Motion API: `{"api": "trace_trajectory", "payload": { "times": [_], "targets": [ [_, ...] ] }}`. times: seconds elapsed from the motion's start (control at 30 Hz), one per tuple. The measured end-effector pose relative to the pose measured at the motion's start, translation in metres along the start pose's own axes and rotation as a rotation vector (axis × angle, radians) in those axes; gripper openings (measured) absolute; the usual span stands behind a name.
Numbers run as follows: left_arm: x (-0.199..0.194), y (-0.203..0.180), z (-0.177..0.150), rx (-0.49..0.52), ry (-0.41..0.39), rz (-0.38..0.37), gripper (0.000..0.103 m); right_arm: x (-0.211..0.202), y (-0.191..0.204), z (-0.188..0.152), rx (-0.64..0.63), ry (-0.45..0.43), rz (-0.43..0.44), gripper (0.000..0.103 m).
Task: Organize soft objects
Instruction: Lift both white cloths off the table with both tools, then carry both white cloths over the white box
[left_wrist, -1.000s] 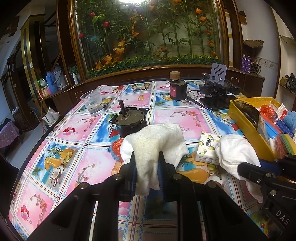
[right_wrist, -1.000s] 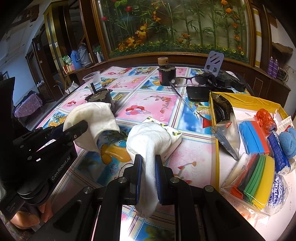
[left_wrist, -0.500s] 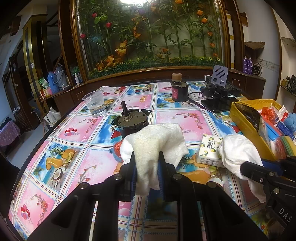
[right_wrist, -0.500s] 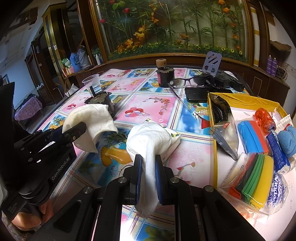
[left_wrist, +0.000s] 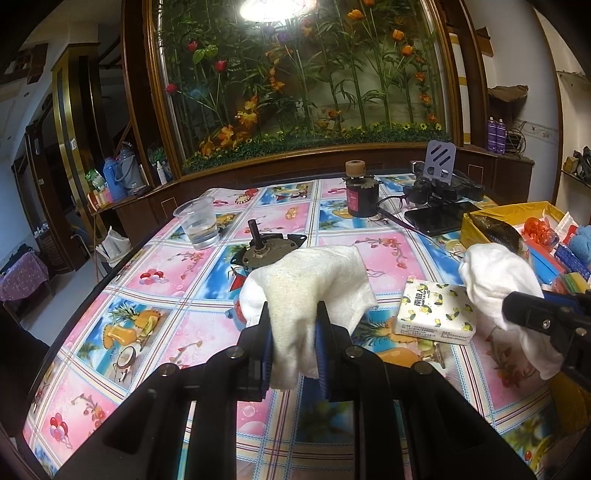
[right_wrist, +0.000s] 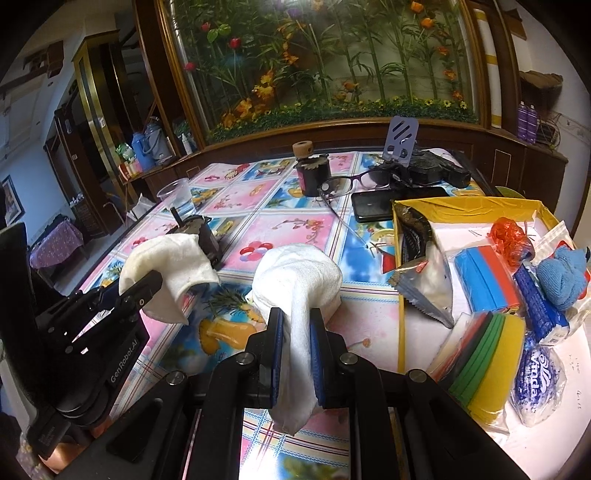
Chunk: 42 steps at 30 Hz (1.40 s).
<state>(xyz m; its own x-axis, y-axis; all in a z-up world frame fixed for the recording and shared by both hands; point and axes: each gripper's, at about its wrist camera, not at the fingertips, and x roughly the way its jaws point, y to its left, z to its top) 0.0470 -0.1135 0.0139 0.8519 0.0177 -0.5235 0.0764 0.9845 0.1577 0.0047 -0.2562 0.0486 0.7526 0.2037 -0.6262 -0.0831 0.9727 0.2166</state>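
Observation:
My left gripper (left_wrist: 293, 314) is shut on a cream white cloth (left_wrist: 306, 280) and holds it above the patterned table. It also shows in the right wrist view (right_wrist: 166, 258), pinched in the left gripper (right_wrist: 146, 284). My right gripper (right_wrist: 297, 317) is shut on a brighter white cloth (right_wrist: 299, 277), also lifted; in the left wrist view this cloth (left_wrist: 498, 277) hangs at the right. A yellow box (right_wrist: 465, 206) at the right holds sponges (right_wrist: 484, 347), a blue cloth (right_wrist: 563, 280) and packets.
A tissue pack (left_wrist: 436, 312) lies on the table between the grippers. A small motor (left_wrist: 264, 254), a plastic cup of water (left_wrist: 195, 221), a dark jar (left_wrist: 360, 195), glasses (right_wrist: 347, 184) and a phone (right_wrist: 391, 199) stand further back.
Both grippers have risen and drawn back a little with their cloths, so the table looks further below. The grips have not changed.

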Motion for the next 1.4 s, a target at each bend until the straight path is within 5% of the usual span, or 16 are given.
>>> {"api": "trace_trajectory", "payload": {
  "times": [0.73,1.4],
  "targets": [
    [-0.012,-0.015,0.000,0.042,-0.068,0.027,0.019,-0.013,-0.019,0.005,0.072,-0.043,-0.007,0.014],
    [-0.033,-0.076,0.008,0.032,-0.066,-0.218,0.019,-0.047,-0.078,0.016,0.234,-0.136,-0.071,0.014]
  ]
}}
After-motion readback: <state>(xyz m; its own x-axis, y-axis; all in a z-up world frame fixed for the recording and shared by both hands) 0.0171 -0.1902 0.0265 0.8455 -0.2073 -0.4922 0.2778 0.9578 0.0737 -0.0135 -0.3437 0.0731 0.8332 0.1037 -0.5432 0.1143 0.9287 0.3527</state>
